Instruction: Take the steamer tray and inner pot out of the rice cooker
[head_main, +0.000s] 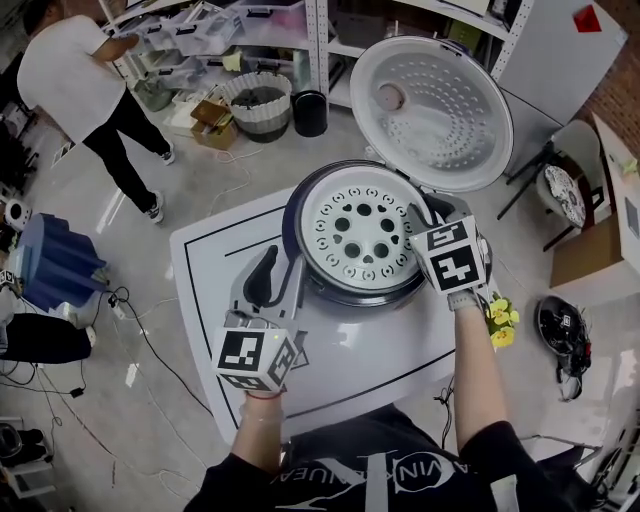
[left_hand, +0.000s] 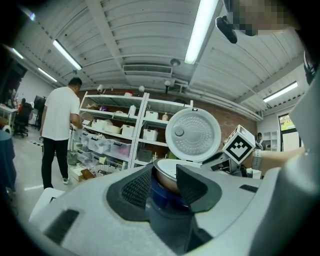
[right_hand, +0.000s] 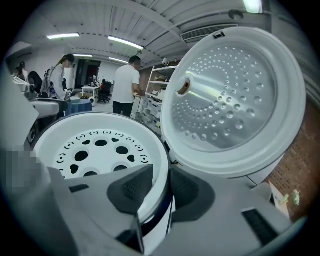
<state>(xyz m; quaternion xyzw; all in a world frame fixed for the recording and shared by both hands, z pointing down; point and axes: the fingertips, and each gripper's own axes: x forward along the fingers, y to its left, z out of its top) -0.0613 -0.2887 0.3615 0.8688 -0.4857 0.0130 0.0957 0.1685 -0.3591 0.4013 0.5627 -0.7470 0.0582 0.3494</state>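
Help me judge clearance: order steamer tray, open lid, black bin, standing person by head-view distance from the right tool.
1. steamer tray, at the right tool.
2. open lid, just behind.
3. black bin, floor beyond.
4. standing person, far left.

White perforated steamer tray (head_main: 365, 240), navy rice cooker (head_main: 294, 225)

Your left claw (head_main: 283, 262) and right claw (head_main: 425, 212) are pale grey with black ribbed pads (left_hand: 134, 187) — each bears a cube (head_main: 255, 358) of black-and-white square markers. Your black top (head_main: 340, 465) carries pale lettering across the front.
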